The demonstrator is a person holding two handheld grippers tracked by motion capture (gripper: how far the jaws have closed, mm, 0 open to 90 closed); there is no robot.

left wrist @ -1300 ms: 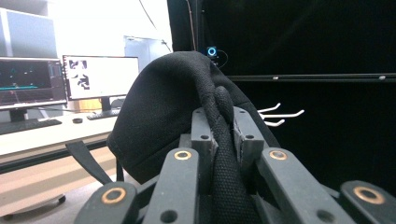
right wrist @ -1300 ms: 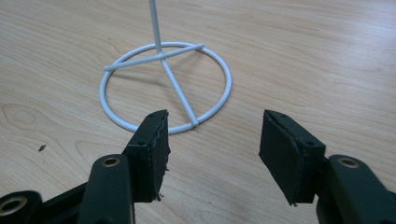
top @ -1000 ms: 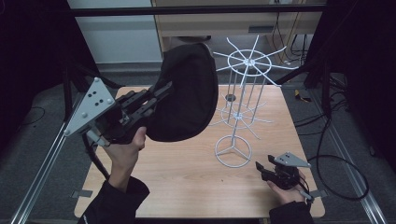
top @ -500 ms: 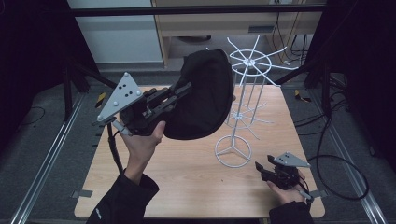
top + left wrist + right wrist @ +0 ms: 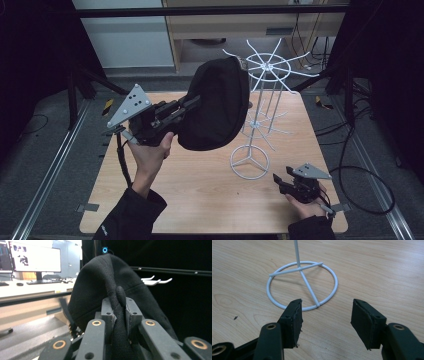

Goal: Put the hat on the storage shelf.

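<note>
- My right gripper [image 5: 289,184] rests low on the pale wooden table [image 5: 200,200] at about five o'clock, jaws wide apart with nothing between them.
- Just ahead stands the ring base of the white wire display rack [image 5: 302,285].
- My left gripper [image 5: 182,111], raised at nine o'clock, is clamped tight on the black fabric cap [image 5: 110,290], which hangs against the rack's upper spokes.
</note>
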